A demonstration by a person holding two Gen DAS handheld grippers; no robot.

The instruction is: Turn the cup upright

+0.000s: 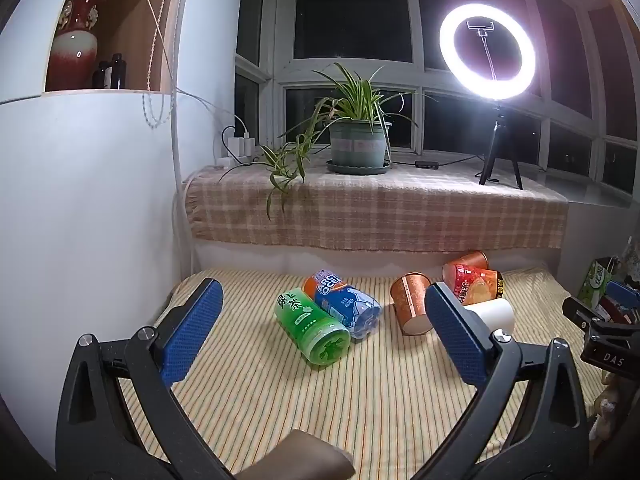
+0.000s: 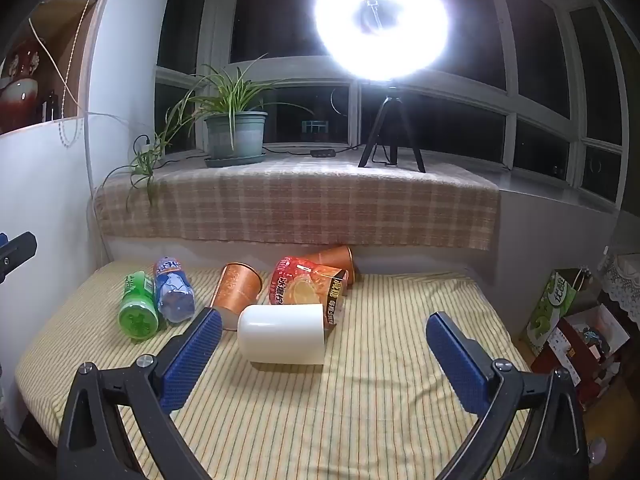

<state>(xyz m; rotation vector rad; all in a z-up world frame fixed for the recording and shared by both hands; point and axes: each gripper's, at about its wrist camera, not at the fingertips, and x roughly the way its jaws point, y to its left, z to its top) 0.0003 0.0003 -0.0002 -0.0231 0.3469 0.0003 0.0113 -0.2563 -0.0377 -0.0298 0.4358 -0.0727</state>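
A white cup [image 2: 280,334] lies on its side on the striped cloth, just ahead of my open right gripper [image 2: 324,316] and nearer its left finger. Behind the cup, an orange paper cup [image 2: 236,292], a red printed cup [image 2: 306,288] and another orange cup [image 2: 334,258] are tipped over. My left gripper [image 1: 323,286] is open and empty, facing a green can [image 1: 312,326] and a blue can [image 1: 348,304] that lie side by side. In the left wrist view the white cup [image 1: 494,314] is partly hidden behind the right finger [image 1: 456,336].
The striped cloth [image 2: 360,400] ends at a white wall on the left and a sill draped in plaid cloth [image 2: 296,204] behind. A potted plant [image 2: 236,136] and a ring light on a tripod [image 2: 390,132] stand on the sill. Bags and boxes [image 2: 560,312] crowd the right side.
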